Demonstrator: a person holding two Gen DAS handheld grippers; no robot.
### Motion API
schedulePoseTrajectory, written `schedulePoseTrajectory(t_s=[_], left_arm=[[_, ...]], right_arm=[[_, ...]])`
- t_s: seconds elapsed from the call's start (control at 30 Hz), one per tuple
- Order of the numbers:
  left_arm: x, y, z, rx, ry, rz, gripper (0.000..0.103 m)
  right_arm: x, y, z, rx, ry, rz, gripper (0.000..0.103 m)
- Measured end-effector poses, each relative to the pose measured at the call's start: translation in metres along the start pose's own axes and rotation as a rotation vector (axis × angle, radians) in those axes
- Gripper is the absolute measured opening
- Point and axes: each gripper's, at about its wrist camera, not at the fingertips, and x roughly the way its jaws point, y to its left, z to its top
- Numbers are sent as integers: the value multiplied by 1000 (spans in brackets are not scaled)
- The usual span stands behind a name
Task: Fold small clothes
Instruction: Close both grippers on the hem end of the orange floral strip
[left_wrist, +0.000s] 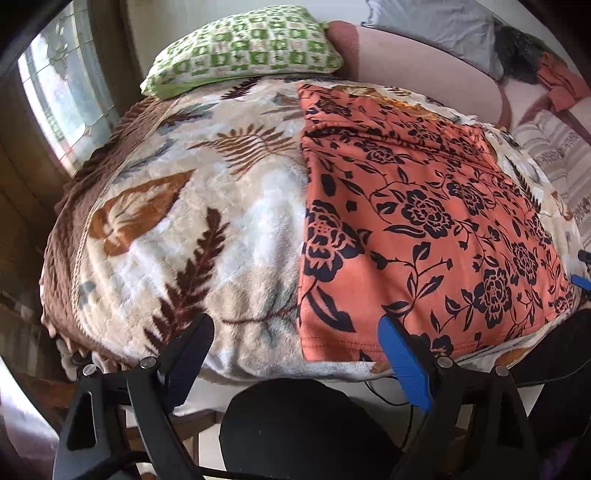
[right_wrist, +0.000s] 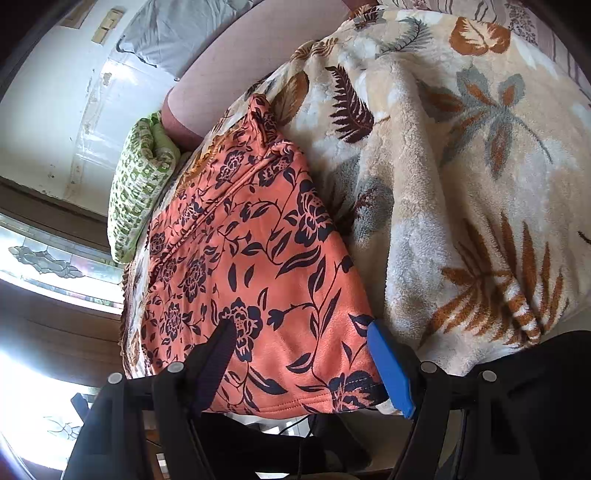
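— Where did the garment lie?

— Flat on the bed: I saw the orange floral garment (left_wrist: 417, 221) spread over the leaf-print fleece blanket (left_wrist: 177, 229), its stitched hem toward me at the blanket's near edge. A green checked pillow (left_wrist: 243, 48) sat at the far end.

— And your left hand-held gripper (left_wrist: 299, 341)?

— Its fingers stood wide apart, gripping nothing; the blue pad (left_wrist: 404, 363) overlapped the hem in view, the black one lay over bare blanket.

— The right hand-held gripper (right_wrist: 301, 345)?

— Also apart, straddling the garment's near corner; I could not tell whether either finger touched the cloth.
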Motion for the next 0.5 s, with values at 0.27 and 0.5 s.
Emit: schedulePoseTrajectory(t_s=[0.27,0.5], left_arm=[[36,-6,14,48,62,-160,79],[59,9,3,-88,127,-323,33]], right_arm=[[1,3,-2,1,-4,-16,76],[1,-3,-1,21,-10,-24,76]])
